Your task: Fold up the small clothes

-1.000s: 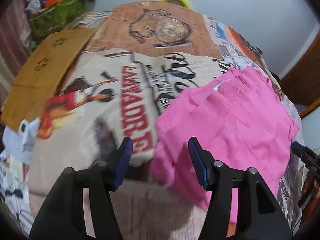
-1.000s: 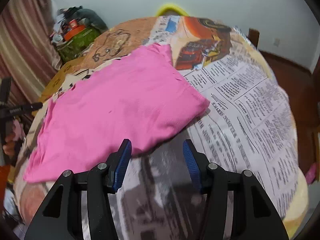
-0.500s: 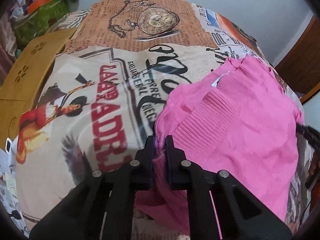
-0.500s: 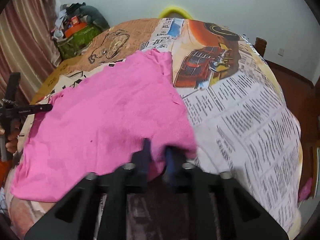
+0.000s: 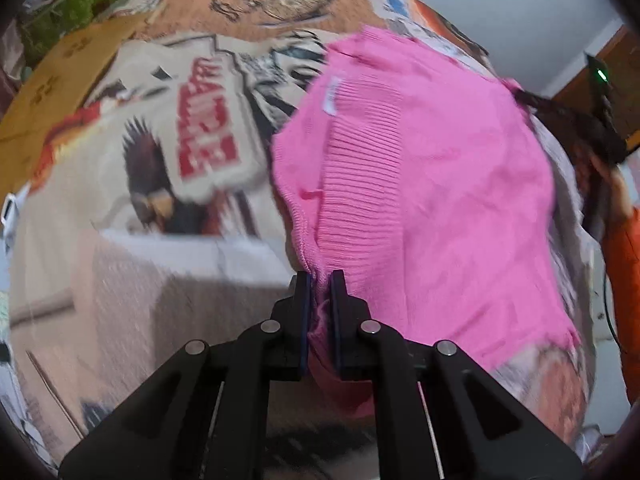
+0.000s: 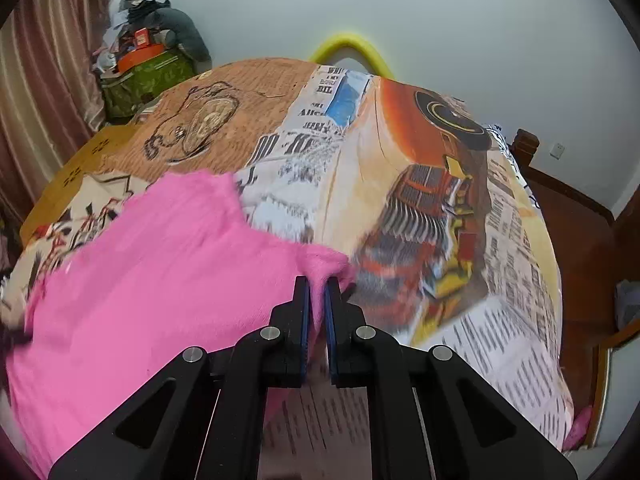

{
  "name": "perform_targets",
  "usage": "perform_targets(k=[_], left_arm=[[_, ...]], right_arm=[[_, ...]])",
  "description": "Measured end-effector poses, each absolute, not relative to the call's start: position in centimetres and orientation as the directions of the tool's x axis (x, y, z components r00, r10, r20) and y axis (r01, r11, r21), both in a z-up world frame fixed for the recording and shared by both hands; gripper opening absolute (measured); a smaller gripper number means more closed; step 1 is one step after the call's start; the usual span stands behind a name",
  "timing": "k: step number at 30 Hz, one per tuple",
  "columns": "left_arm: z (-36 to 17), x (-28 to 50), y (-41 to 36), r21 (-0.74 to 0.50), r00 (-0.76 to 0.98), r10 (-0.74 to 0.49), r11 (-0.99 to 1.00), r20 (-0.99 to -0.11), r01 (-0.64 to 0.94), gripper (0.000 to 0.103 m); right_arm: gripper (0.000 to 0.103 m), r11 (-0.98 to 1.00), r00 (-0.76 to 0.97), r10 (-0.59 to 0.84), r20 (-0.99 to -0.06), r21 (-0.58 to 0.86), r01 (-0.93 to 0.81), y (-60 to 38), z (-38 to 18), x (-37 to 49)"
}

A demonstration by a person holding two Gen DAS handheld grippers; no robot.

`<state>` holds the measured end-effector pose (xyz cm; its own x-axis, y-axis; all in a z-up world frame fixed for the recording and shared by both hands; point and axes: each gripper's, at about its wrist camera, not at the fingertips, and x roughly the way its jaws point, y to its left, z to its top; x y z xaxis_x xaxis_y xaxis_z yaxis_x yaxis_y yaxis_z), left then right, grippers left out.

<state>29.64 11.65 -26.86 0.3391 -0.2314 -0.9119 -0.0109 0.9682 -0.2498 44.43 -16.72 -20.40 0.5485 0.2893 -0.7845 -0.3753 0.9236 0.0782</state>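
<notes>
A pink knitted garment (image 5: 432, 184) lies on a bed covered with a newspaper-print sheet (image 5: 120, 200). My left gripper (image 5: 319, 280) is shut on the garment's near ribbed corner, lifted a little off the sheet. In the right wrist view the same pink garment (image 6: 152, 280) spreads to the left, and my right gripper (image 6: 317, 284) is shut on its near right corner, pulled up into a peak. The other gripper and an orange-sleeved arm (image 5: 624, 248) show at the left view's right edge.
The printed sheet (image 6: 440, 208) covers the whole bed. A yellow wooden board (image 5: 60, 92) lies at the bed's left side. A green bag with clutter (image 6: 148, 72) and a curtain (image 6: 44, 80) stand at the back left. A wooden floor (image 6: 576, 232) lies to the right.
Both grippers went from open beside the garment's near corners to shut on them, and now lift the corners up and forward; the garment's near edge has risen off the sheet.
</notes>
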Motion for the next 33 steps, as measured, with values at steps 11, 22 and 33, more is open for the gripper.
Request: perform_targets(k=[11,22,33], left_arm=[[-25.2,26.1,8.5,-0.252,0.337,-0.246,0.967,-0.909,0.028,0.009],[-21.9,22.6,10.5,-0.172,0.429,-0.15,0.985,-0.891,-0.012,0.038],[-21.7,20.0,10.0,-0.117,0.418,-0.128,0.992,-0.9,0.052,0.068]], right_arm=[[0.045,0.874,0.516,0.364,-0.775,0.094,-0.476,-17.2,-17.2,34.7],[0.048,0.854,0.44,0.374,-0.816,0.119,-0.506,-17.8,-18.4,25.8],[0.054,0.844,0.4,0.435,-0.806,0.211,-0.493,-16.3,-19.1,21.1]])
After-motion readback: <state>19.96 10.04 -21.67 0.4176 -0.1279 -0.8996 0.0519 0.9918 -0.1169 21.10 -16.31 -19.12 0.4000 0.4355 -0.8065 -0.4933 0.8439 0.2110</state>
